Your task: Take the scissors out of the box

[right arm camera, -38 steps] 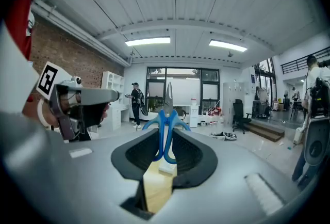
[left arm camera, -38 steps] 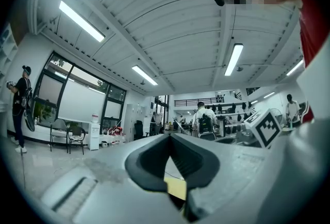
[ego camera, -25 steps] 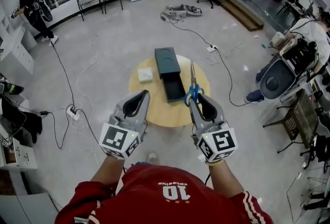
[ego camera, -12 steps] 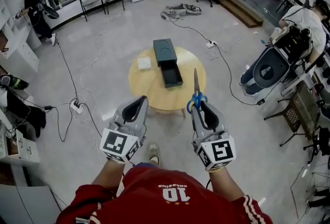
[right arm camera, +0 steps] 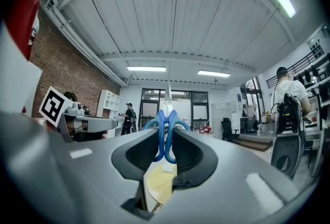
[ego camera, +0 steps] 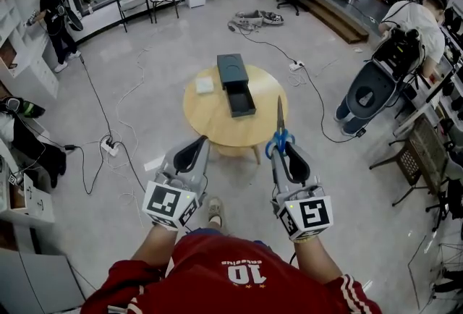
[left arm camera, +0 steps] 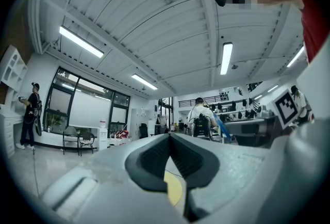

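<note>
My right gripper [ego camera: 279, 147] is shut on the blue handles of the scissors [ego camera: 279, 133], and the closed steel blades point forward, away from me. In the right gripper view the handle loops of the scissors [right arm camera: 165, 130] sit pinched between the dark pads, with the blades rising above them. The dark box [ego camera: 235, 82] lies on the round wooden table [ego camera: 210, 121] ahead, its drawer pulled out towards me. Both grippers hang short of the table, over the floor. My left gripper [ego camera: 200, 142] is shut with nothing in it, and in the left gripper view its tips [left arm camera: 169, 136] meet.
A small white box [ego camera: 204, 85] lies on the table left of the dark box. Cables and a power strip [ego camera: 110, 148] trail over the floor at left. A person with a wheeled chair [ego camera: 369, 95] is at right; another person [ego camera: 51, 12] stands far left.
Both grippers have drawn back from the table together, so the table and box now lie farther ahead. The scissors stay clamped in the right gripper.
</note>
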`<control>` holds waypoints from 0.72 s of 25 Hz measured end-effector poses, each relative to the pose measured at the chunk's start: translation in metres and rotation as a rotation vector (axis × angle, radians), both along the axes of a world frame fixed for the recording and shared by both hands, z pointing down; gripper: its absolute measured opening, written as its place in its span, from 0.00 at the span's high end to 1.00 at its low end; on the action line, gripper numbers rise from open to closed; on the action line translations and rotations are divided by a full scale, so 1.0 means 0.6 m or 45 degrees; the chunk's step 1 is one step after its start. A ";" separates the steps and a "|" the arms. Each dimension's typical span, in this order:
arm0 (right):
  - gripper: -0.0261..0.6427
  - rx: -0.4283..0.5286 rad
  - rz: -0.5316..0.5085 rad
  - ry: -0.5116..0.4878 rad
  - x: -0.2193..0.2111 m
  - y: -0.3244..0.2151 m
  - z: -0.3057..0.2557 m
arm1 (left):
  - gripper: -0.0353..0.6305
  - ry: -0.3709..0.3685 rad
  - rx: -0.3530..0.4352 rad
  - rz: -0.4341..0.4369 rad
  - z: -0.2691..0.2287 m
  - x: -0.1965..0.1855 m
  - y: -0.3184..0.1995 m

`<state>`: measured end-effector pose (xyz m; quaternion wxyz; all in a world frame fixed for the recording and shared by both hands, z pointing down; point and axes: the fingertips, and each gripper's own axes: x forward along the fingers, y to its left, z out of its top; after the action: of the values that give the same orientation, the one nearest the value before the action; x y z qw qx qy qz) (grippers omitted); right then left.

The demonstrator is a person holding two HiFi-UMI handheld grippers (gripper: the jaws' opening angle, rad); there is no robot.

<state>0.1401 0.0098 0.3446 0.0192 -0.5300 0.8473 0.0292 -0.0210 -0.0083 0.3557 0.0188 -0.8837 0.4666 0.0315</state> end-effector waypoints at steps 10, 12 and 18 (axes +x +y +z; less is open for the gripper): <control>0.83 -0.011 -0.010 -0.024 0.013 0.015 -0.008 | 0.94 0.000 0.023 0.008 -0.012 0.019 0.013; 0.83 -0.010 -0.016 -0.024 0.013 0.018 -0.007 | 0.94 -0.002 0.026 0.009 -0.013 0.024 0.017; 0.83 -0.004 -0.026 -0.014 0.012 0.029 -0.005 | 0.94 -0.007 0.034 0.006 -0.011 0.027 0.031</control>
<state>0.1472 0.0271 0.3418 0.0234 -0.5215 0.8526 0.0245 -0.0045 0.0103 0.3491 0.0319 -0.8845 0.4641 0.0353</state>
